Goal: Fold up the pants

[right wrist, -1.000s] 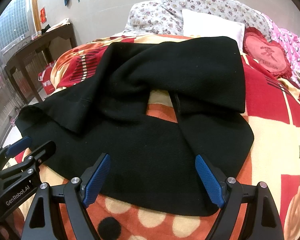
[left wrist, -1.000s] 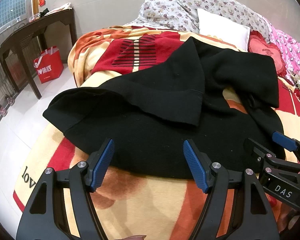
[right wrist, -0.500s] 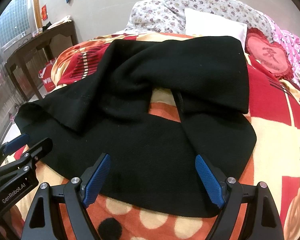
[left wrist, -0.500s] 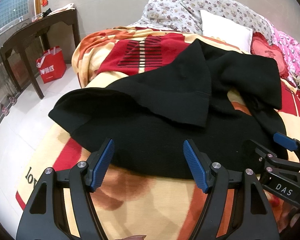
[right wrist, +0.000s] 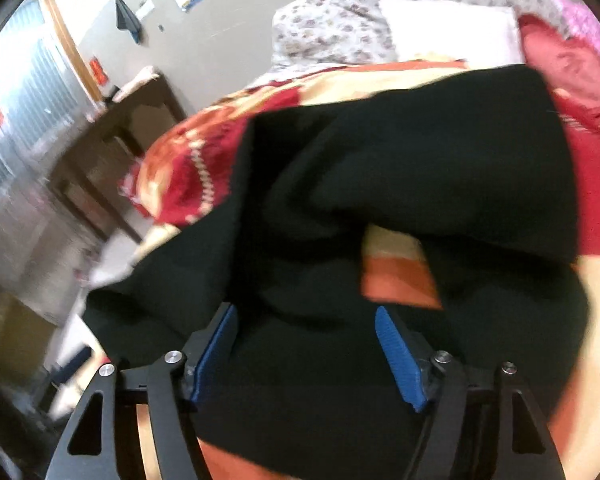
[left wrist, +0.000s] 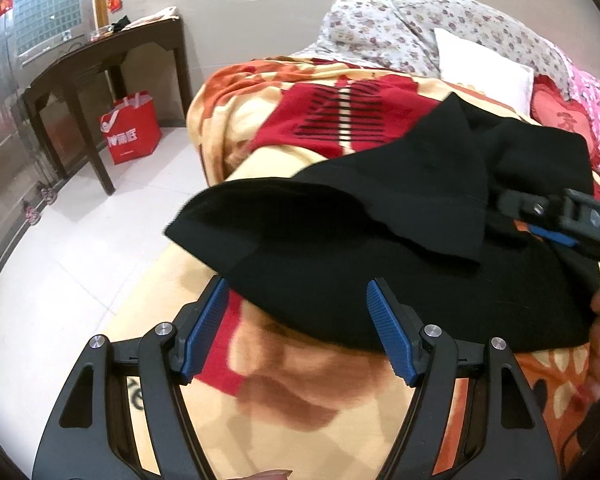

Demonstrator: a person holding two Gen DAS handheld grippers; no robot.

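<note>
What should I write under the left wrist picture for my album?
Open left gripper at the near edge of black knit pants spread on an orange-and-red blanket.

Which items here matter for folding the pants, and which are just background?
Job:
black pants, spread on the blanket
left tool, open
right tool, open

Lying about:
white pillow
floral quilt
red heart cushion
red shopping bag
dark wooden table

Dark wooden table [left wrist: 100, 60] against beige wall [left wrist: 260, 8], white tiled floor [left wrist: 80, 248]
</note>
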